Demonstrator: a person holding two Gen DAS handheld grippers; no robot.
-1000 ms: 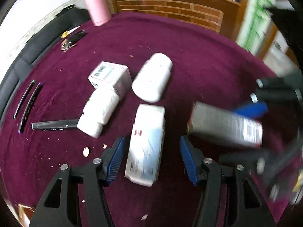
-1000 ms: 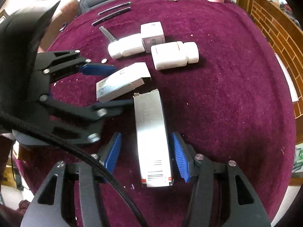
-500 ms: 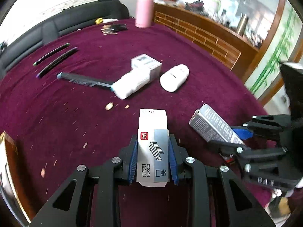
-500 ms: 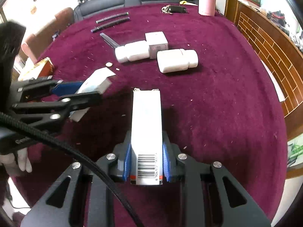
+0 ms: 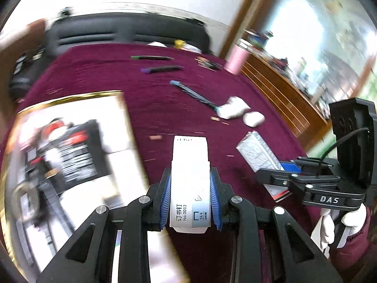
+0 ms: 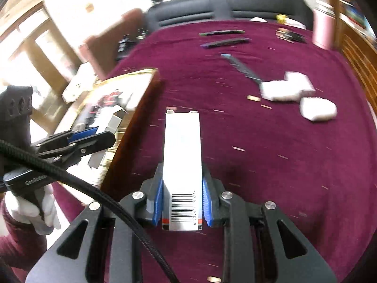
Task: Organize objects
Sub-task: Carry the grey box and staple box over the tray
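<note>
Two boxes are held above the maroon surface (image 6: 271,153): my left tool (image 5: 190,195) clamps the staple box (image 5: 190,179), my right tool (image 6: 181,200) clamps the barcode carton (image 6: 182,160). Left lies an open box (image 5: 70,155); bottles (image 6: 318,108) far right.

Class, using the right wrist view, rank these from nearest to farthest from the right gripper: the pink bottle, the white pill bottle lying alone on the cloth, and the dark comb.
1. White pill bottle, right of the right gripper, mid-table.
2. Dark comb, farther up, centre-right.
3. Pink bottle, far right edge of the table.
</note>
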